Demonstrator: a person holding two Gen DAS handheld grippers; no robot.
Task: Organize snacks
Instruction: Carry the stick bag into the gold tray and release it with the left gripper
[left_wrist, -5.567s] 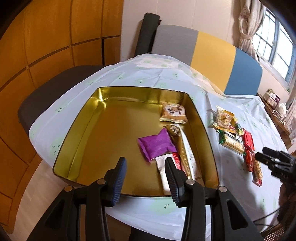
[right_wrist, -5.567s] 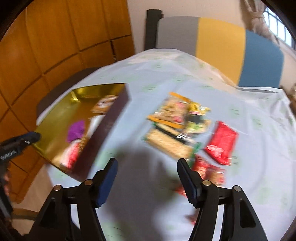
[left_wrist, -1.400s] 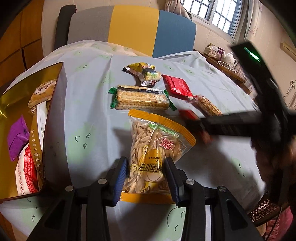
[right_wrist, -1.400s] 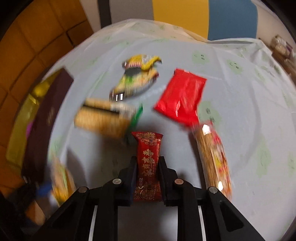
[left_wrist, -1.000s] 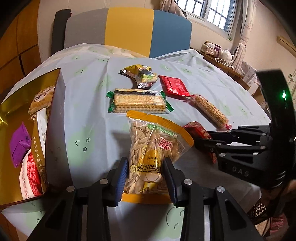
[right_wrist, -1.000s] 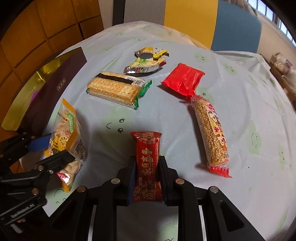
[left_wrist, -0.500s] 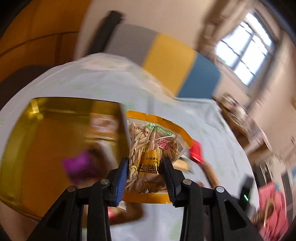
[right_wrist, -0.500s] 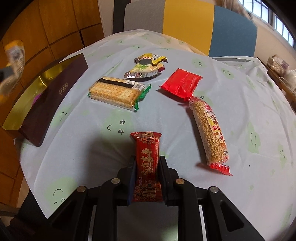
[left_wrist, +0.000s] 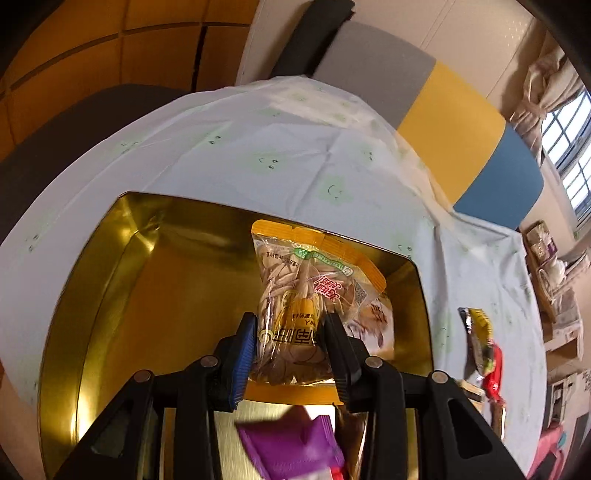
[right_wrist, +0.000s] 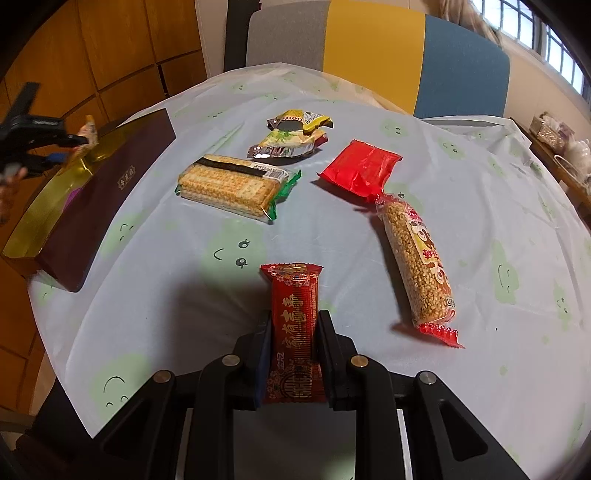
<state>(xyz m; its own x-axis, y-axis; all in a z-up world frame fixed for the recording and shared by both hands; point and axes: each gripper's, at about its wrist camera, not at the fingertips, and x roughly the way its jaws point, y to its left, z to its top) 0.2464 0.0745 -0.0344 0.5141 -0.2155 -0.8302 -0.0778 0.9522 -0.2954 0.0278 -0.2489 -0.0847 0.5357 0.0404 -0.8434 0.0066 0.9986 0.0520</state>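
The left gripper (left_wrist: 290, 347) is angled steeply downward above the gold tin (left_wrist: 92, 295), over its right half. Its jaws are clamped on the lower part of a clear snack bag (left_wrist: 306, 295), one pad against each side; the bag projects forward beyond the fingertips. In the right wrist view this gripper appears small, above the tin's far end.

The right gripper (right_wrist: 293, 350) is also angled downward, well to the right of the tin. Its jaws are closed narrowly on a red snack bar (right_wrist: 295, 325), which extends past both fingertips.
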